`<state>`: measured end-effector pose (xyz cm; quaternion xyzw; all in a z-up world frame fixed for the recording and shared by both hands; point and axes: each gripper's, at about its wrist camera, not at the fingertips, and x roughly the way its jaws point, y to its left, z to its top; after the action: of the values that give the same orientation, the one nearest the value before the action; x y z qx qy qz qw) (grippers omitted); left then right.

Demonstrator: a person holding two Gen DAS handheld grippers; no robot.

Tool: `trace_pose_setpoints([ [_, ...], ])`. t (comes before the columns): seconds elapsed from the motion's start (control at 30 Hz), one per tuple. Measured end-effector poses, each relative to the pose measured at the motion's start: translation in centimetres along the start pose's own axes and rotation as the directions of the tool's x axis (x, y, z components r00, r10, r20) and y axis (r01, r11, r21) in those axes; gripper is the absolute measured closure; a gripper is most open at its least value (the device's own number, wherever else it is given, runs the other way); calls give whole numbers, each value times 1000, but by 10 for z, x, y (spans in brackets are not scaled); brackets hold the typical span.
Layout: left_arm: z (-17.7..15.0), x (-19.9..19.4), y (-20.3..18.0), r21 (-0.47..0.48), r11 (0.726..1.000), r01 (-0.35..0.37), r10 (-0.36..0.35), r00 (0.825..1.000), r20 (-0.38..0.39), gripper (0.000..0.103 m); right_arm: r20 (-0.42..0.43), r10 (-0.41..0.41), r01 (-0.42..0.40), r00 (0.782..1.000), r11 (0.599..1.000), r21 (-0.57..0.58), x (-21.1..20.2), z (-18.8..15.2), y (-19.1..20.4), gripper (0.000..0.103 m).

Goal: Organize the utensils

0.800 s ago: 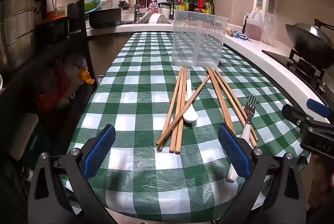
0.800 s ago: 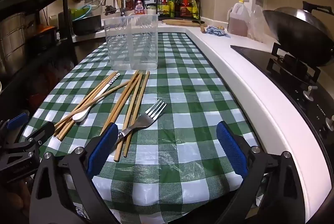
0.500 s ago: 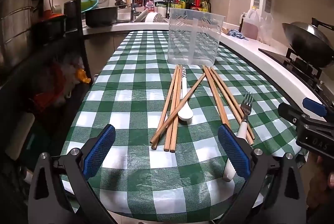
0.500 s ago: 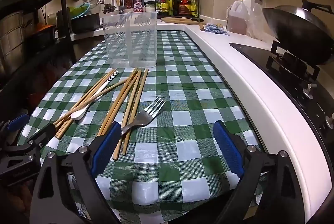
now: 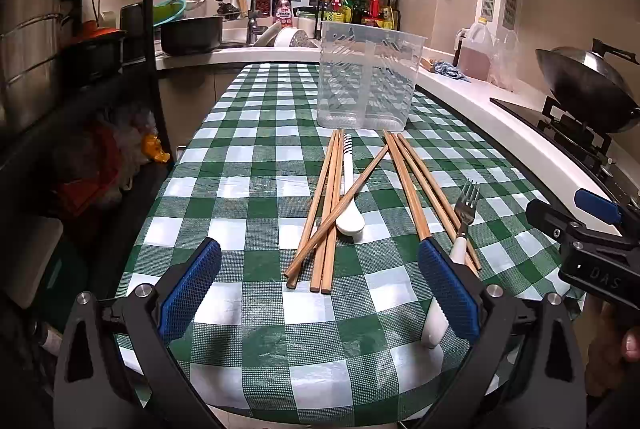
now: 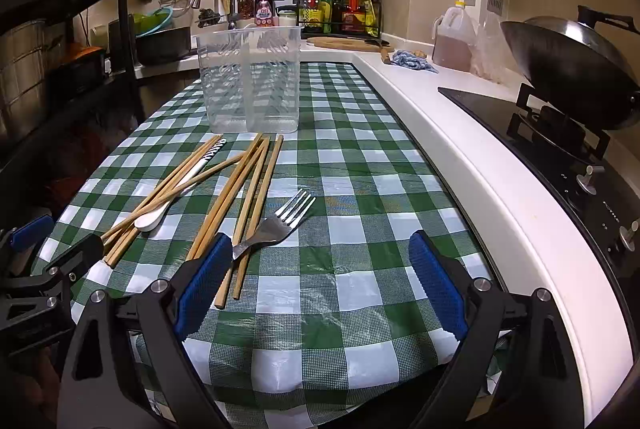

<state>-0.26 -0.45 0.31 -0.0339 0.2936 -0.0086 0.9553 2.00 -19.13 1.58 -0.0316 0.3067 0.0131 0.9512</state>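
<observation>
**Two open grippers above utensils laid out on a checked tablecloth**

The left gripper (image 5: pixel 320 289) is held with its blue pads spread wide and nothing between them but cloth. The right gripper (image 6: pixel 320 285) likewise stands wide open and grips nothing. Just ahead of the left gripper, between its fingers, lies a group of wooden chopsticks (image 5: pixel 326 213), one crossing the others at a slant. A white spoon (image 5: pixel 349 197) lies among them, bowl toward the gripper. Beside the left gripper's right finger lie a second group of chopsticks (image 5: pixel 416 185) and a fork (image 5: pixel 464 217) with a white handle that passes behind that finger's pad. In the right wrist view the fork's neck sits just beside the right gripper's left pad, tines pointing away. Farther ahead of both grippers stands a clear plastic holder (image 6: pixel 250 81), upright, divided into two compartments, touching none of the utensils. All rest on the green-and-white tablecloth (image 6: pixel 352 189).
</observation>
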Motion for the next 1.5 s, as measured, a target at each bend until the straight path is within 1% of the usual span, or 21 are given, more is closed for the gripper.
trace_pose_setpoints([
  [0.63, 2, -4, -4, 9, 1000, 30, -30, 999, 15, 10, 26, 18, -18, 1000, 1000, 6, -6, 2, 1, 15],
  [0.8, 2, -4, -4, 8, 999, 38, -39, 999, 20, 11, 32, 10, -11, 999, 1000, 9, -6, 1, 0, 15],
  [0.97, 2, -4, -5, 10, 999, 41, -42, 999, 22, 14, 64, -2, 2, 998, 1000, 4, -10, 1, 1, 15],
  [1.13, 1, -5, -5, 10, 999, 41, -41, 999, 23, 15, 83, 1, -1, 997, 1000, -4, -13, 2, 3, 18],
  [1.3, 1, -5, -4, 8, 999, 40, -40, 999, 25, 15, 74, 20, -21, 997, 1000, 11, -12, 2, 2, 18],
  [1.47, 0, -4, -3, 5, 999, 43, -44, 999, 20, 20, 51, 39, -40, 998, 999, 12, -10, 2, 3, 20],
  [1.5, 0, -5, -2, 5, 999, 45, -45, 999, 19, 22, 50, 38, -38, 998, 999, 10, -10, 1, 4, 21],
])
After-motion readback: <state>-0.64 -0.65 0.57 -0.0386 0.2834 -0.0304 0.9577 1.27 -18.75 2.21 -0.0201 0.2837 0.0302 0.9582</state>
